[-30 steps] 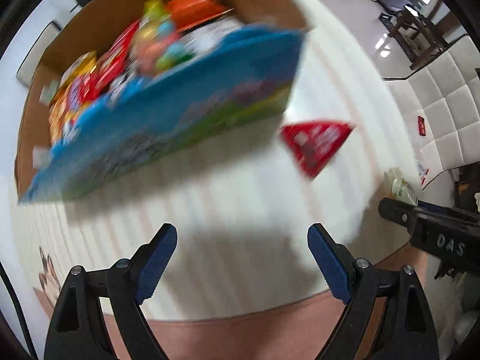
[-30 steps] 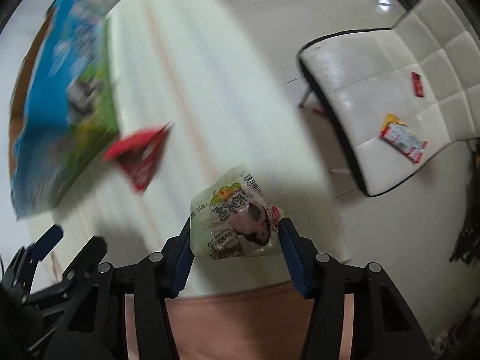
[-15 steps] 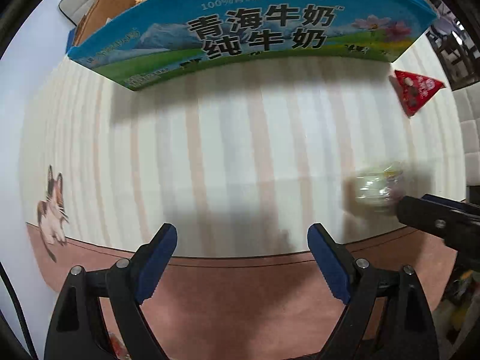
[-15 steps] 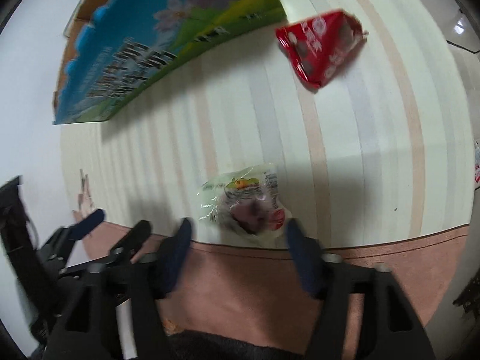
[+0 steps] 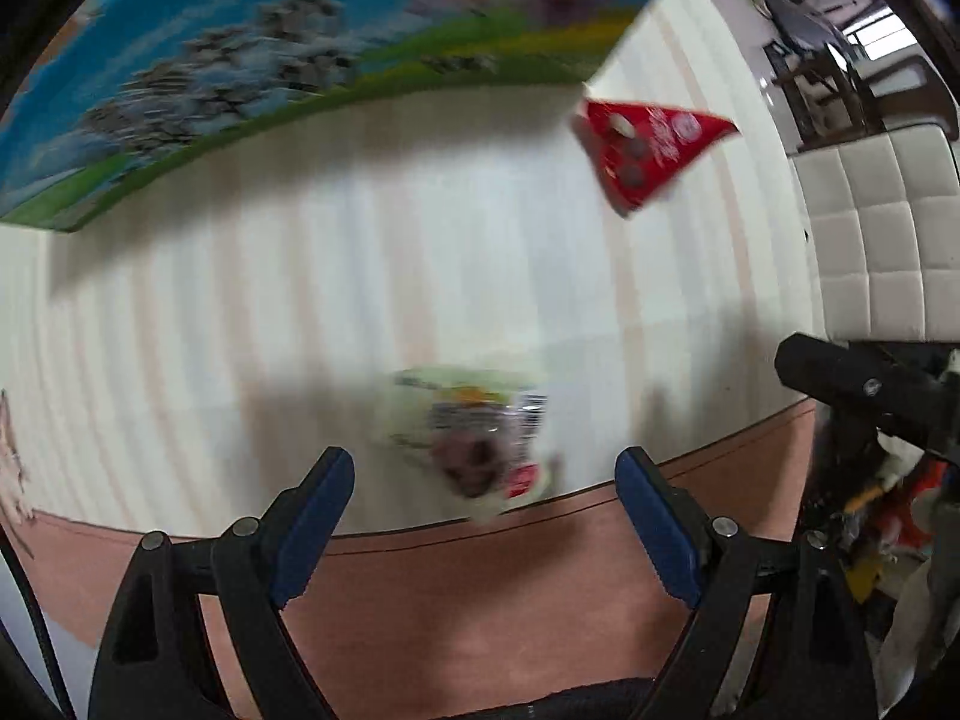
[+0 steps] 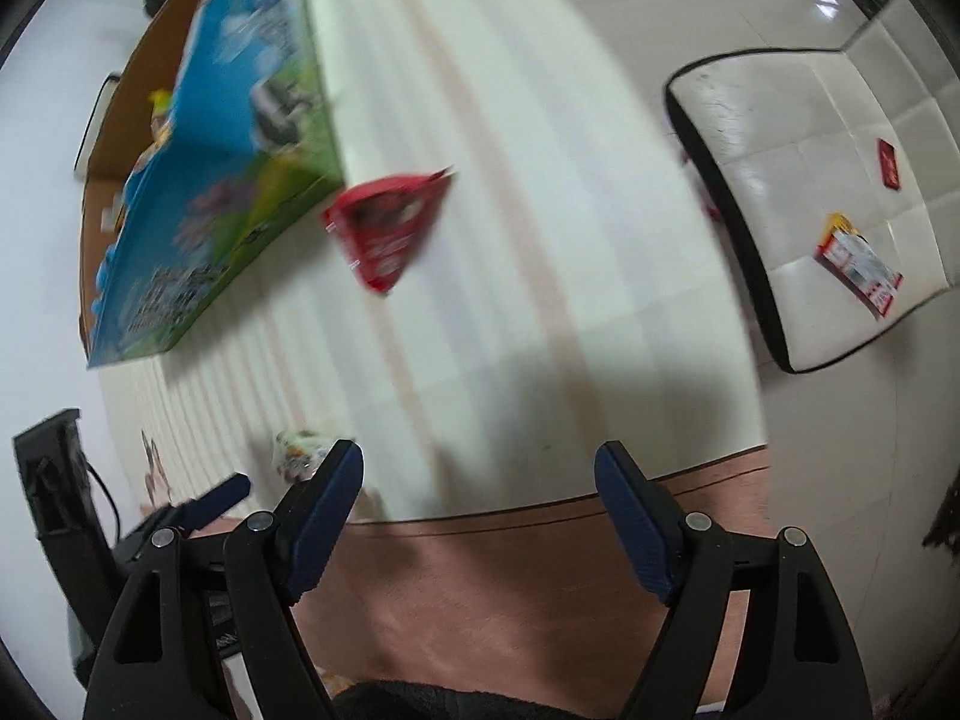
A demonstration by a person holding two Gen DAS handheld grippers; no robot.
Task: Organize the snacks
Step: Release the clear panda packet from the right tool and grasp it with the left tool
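Observation:
A pale green snack packet (image 5: 474, 435) lies on the striped table mat near its front edge, just ahead of my open, empty left gripper (image 5: 483, 501). It also shows in the right wrist view (image 6: 297, 453), left of my open, empty right gripper (image 6: 477, 495). A red triangular snack packet (image 5: 642, 147) (image 6: 390, 228) lies further back beside the blue and green milk carton box (image 5: 288, 66) (image 6: 222, 174), which holds several snacks.
The mat's brown border (image 6: 540, 570) runs along the table's front edge. A white padded chair (image 6: 828, 192) stands right of the table with a small snack packet (image 6: 858, 264) and a red item (image 6: 888, 162) on it. The right gripper's body (image 5: 864, 387) shows at the left view's right.
My right gripper has opened, let go of the pale green packet on the mat and moved right. My left gripper has swung right, toward the packet.

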